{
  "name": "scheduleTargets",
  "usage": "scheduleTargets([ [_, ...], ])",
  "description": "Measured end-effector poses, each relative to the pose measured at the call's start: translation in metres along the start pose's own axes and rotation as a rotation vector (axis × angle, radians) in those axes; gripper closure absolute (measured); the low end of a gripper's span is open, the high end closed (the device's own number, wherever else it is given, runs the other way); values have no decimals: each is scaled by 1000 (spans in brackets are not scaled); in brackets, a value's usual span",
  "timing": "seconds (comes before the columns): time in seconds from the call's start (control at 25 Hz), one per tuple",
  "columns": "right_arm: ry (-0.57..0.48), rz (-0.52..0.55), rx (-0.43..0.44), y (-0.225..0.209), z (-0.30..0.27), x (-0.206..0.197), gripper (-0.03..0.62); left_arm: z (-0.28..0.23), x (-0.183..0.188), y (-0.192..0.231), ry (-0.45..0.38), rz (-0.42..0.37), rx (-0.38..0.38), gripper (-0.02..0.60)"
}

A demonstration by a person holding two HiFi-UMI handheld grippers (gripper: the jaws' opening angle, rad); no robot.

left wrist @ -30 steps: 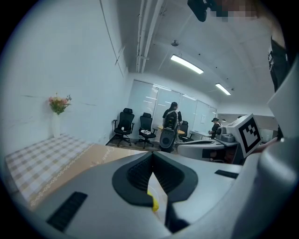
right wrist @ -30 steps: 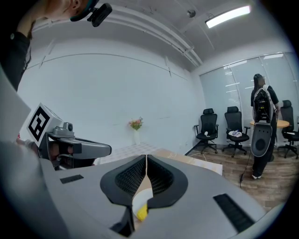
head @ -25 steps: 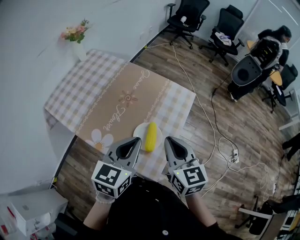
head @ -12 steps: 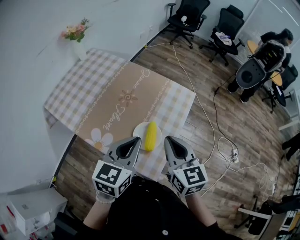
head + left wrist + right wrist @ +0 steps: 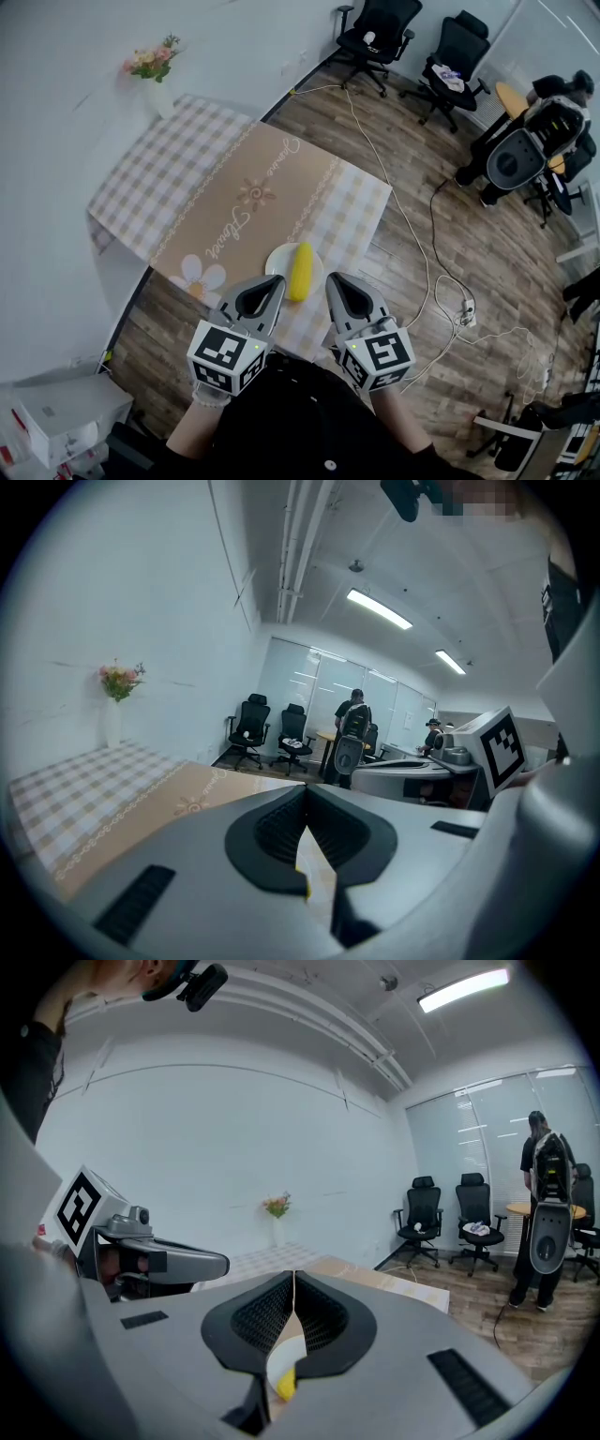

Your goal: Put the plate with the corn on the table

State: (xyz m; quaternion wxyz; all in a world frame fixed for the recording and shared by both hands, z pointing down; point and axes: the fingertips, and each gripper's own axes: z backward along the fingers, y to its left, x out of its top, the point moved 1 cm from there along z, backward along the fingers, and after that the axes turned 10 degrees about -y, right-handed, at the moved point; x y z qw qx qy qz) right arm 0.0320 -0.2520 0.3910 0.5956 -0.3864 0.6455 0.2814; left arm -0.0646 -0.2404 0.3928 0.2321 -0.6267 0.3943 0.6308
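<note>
A white plate (image 5: 277, 260) carrying a yellow corn cob (image 5: 301, 272) rests on the table (image 5: 234, 192) close to its near edge. My left gripper (image 5: 278, 282) hovers just short of the plate's left side, jaws closed together and empty. On the other side of the plate, my right gripper (image 5: 330, 279) is shut too, holding nothing. In the right gripper view, slivers of the plate (image 5: 278, 1357) and corn (image 5: 284, 1384) show below the closed jaws of the right gripper (image 5: 293, 1277). The left gripper (image 5: 305, 793) in its own view has its jaws meeting at the tips.
A vase of flowers (image 5: 155, 82) stands at the table's far left corner. Office chairs (image 5: 375, 33) and a person with equipment (image 5: 525, 150) are beyond. Cables and a power strip (image 5: 466, 309) lie on the wooden floor to the right. A white box (image 5: 61, 417) sits lower left.
Both grippers stay where they were, shut. The person with equipment at the back right has shifted further right.
</note>
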Motion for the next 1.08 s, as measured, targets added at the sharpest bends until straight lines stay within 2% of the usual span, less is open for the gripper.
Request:
scheduleTargets([
  [1.08, 27, -15, 37, 6, -3, -7, 550, 4, -11, 1, 30, 47, 19, 568],
])
